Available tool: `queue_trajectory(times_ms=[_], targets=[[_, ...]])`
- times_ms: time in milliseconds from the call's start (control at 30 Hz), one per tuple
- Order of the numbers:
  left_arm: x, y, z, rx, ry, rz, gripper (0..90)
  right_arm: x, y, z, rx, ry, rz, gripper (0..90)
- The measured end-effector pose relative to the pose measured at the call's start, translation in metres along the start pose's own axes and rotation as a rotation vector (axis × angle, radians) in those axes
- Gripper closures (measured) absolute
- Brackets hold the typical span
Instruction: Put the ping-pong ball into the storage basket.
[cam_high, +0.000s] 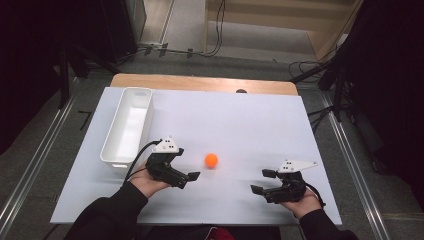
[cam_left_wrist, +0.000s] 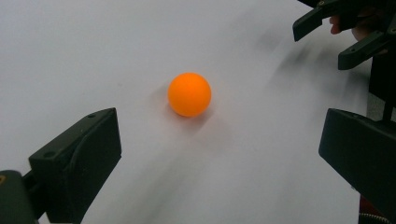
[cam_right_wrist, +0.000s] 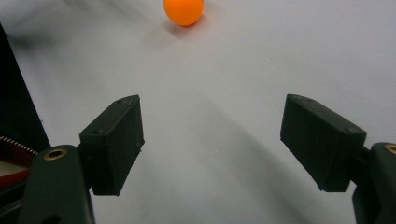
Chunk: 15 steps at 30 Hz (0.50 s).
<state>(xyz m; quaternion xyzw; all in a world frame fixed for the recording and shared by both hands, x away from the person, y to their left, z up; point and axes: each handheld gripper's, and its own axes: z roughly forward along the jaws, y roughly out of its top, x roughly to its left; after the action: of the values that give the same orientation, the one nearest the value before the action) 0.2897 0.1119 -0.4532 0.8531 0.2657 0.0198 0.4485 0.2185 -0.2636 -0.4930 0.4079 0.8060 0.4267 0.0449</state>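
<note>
I have the left gripper (cam_high: 192, 176) nearest the orange ball (cam_high: 211, 160), jaws spread wide and holding nothing — the ball sits loose on the white table (cam_high: 240, 120), near the middle of its near half, just ahead of those jaws. To take it cleanly I'd bring the jaws down either side of its widest part and close gently, since it would likely roll. My right gripper (cam_high: 261, 182) waits open and empty toward the near right corner. The white bin (cam_high: 131, 105) along the left edge looks empty.
</note>
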Motion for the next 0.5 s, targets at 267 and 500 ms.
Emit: queue_trajectory(times_ms=[267, 500], targets=[[0.001, 0.005, 0.003, -0.002, 0.003, 0.006, 0.0, 0.000, 0.000, -0.001, 0.001, -0.001, 0.009, 20.0], [0.004, 0.012, 0.007, 0.005, 0.012, 0.022, 0.0, 0.000, 0.000, 0.000, -0.002, 0.004, 0.003, 20.0]])
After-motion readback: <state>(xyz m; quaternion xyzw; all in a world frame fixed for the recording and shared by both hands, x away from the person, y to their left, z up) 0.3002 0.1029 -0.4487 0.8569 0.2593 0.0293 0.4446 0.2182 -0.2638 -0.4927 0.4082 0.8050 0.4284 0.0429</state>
